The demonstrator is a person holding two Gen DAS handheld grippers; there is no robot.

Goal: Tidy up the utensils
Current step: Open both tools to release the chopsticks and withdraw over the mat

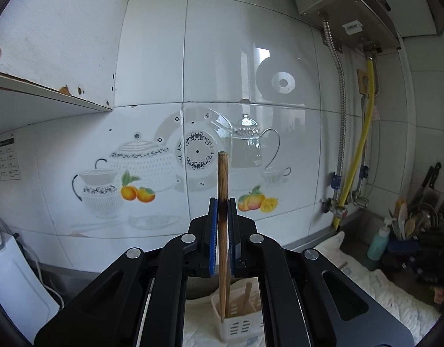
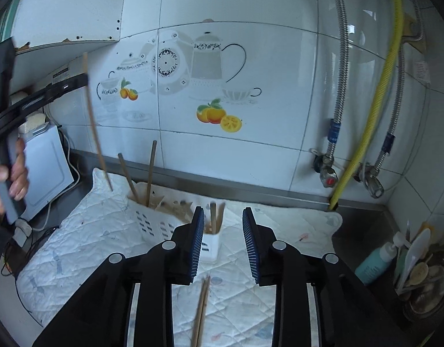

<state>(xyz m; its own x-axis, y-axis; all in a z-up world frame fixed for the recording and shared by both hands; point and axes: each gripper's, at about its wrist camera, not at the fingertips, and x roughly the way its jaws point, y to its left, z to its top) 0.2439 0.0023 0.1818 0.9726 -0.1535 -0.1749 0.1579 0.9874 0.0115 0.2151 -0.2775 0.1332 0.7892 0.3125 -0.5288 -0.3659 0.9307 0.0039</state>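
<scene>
My left gripper (image 1: 222,202) is shut on a wooden chopstick (image 1: 222,170) and holds it upright above the white slotted utensil holder (image 1: 239,325). The right wrist view shows that same chopstick (image 2: 95,121) hanging from the left gripper (image 2: 84,79), which a hand (image 2: 16,167) carries at the far left. My right gripper (image 2: 223,217) is open with nothing between its pads. It hovers over the holder (image 2: 152,221), where chopsticks (image 2: 150,170) stand in the compartments. A pair of chopsticks (image 2: 201,309) lies on the cloth under the right gripper.
A white quilted cloth (image 2: 86,240) covers the counter under the holder. A white appliance (image 2: 47,167) with cables stands at the left. At the right are a teal soap bottle (image 2: 373,263), spoons in a rack (image 2: 415,263), valves and a yellow hose (image 2: 378,98) on the tiled wall.
</scene>
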